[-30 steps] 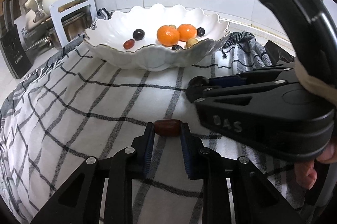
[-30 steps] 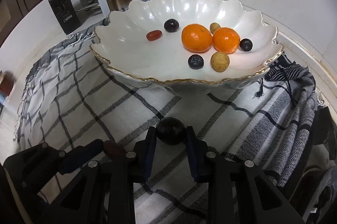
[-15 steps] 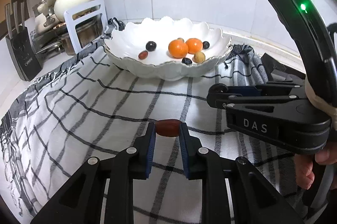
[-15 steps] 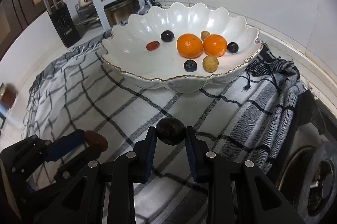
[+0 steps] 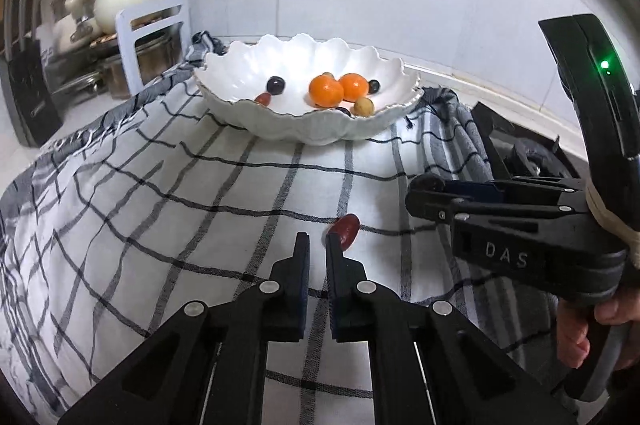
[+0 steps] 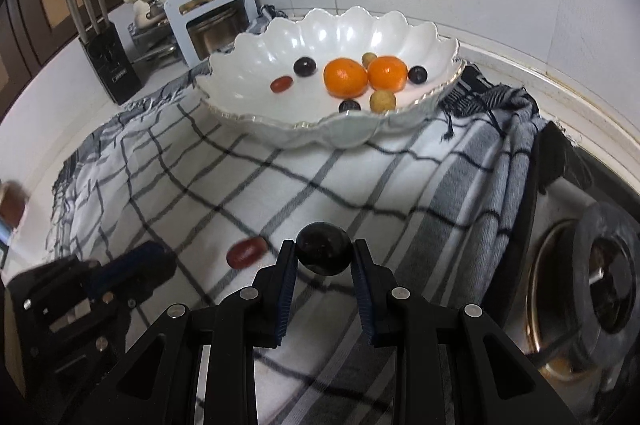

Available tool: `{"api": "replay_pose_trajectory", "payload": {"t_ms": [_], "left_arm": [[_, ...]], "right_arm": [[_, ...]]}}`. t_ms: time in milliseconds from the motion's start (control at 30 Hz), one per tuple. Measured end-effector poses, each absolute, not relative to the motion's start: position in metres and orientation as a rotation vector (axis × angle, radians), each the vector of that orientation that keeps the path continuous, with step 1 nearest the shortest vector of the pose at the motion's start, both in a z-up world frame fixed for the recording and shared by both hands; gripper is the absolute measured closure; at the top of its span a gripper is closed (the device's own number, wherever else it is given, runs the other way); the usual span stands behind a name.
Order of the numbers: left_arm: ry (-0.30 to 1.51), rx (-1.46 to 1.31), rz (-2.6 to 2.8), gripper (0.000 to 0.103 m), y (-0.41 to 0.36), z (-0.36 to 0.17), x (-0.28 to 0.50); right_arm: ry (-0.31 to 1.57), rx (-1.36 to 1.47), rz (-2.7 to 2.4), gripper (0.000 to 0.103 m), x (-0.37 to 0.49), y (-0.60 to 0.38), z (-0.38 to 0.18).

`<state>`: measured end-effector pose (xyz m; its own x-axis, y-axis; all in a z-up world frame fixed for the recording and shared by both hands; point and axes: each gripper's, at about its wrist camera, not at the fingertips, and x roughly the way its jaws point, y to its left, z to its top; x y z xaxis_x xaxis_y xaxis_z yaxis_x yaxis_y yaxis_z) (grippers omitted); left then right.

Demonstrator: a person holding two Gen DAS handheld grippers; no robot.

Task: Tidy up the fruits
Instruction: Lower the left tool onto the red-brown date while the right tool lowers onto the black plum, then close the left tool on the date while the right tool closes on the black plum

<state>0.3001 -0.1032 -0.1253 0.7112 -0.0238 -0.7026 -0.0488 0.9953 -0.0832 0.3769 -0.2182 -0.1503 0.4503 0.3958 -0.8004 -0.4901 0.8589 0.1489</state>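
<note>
Oblong glossy red date [image 5: 345, 230] off the left tongs' tips, above checked cloth; round glossy black plum [image 6: 324, 254] clamped in right tongs [image 6: 324, 257]; white scalloped bowl [image 6: 256, 105] holding remaining fruit

bowl [image 6: 400, 37] on cloth [image 6: 360, 177] | date [image 6: 247, 252] before bowl

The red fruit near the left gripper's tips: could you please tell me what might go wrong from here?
1. The left gripper has just been closing with nothing between its jaws; the red fruit lies outside them on the checked cloth and may roll away or be left behind.
2. The right gripper holds a round dark fruit at its very tips; it could slip out before reaching the bowl.
</note>
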Motion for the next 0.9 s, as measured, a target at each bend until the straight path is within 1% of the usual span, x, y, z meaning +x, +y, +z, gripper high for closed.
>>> {"api": "replay_pose_trajectory", "payload": {"t_ms": [133,200,333,400,567,900], "left_arm": [[0.787,-0.063,-0.032,0.091,-0.107,-0.129,0.305],[0.787,-0.045,-0.050,0.085,-0.109,-0.131,0.308],[0.790,-0.005,-0.111,0.080,-0.113,-0.132,0.315],[0.793,0.010,-0.147,0.076,-0.114,-0.133,0.319],[0.807,0.093,-0.215,0.075,-0.115,-0.139,0.331],[0.872,0.100,-0.298,0.075,-0.110,-0.155,0.356]], "right_arm": [[0.959,-0.096,0.524,0.074,0.370,-0.223,-0.152],[0.950,-0.085,0.502,0.074,0.366,-0.227,-0.150],[0.947,-0.063,0.455,0.074,0.361,-0.234,-0.149],[0.956,-0.041,0.442,0.074,0.360,-0.236,-0.151],[0.955,-0.023,0.396,0.074,0.355,-0.235,-0.154],[0.965,0.026,0.315,0.074,0.351,-0.230,-0.159]]}}
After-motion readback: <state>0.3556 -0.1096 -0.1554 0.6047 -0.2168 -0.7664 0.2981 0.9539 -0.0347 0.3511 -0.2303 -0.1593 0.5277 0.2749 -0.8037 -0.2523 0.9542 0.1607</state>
